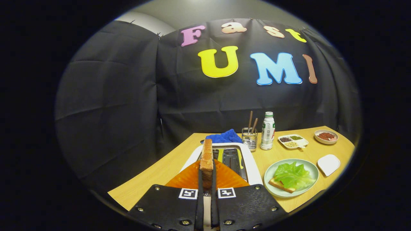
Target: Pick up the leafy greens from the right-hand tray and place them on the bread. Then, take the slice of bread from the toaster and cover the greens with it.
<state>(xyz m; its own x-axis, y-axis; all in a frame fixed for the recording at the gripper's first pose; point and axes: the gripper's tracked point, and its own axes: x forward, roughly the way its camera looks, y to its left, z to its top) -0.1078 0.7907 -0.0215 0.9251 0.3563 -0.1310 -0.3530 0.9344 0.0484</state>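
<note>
The gripper (207, 183) is clamped on the slice of toast (206, 160) — both fingers press its flat sides and it stands on edge between them, lifted above the white toaster (252, 168). The toaster's slots (231, 158) sit just beyond the fingers, and an orange fluted plate (192, 178) shows right under the toast, either side of it.

At about 3 o'clock from the fingers is a pale green plate (310, 168) with the other bread slice (280, 185) on it, and the lettuce leaf (293, 175) is already lying on top of that bread. Just past it at 3 o'clock is a small white dish (328, 164).

Further out at 1 o'clock: a wire holder with chopsticks (249, 136), a white bottle (267, 131), a divided tray of beans (292, 141) and a small bowl of something reddish (326, 136). A blue cloth (226, 137) is bunched up at 12 o'clock behind the toaster, all on the wooden table (160, 170).
</note>
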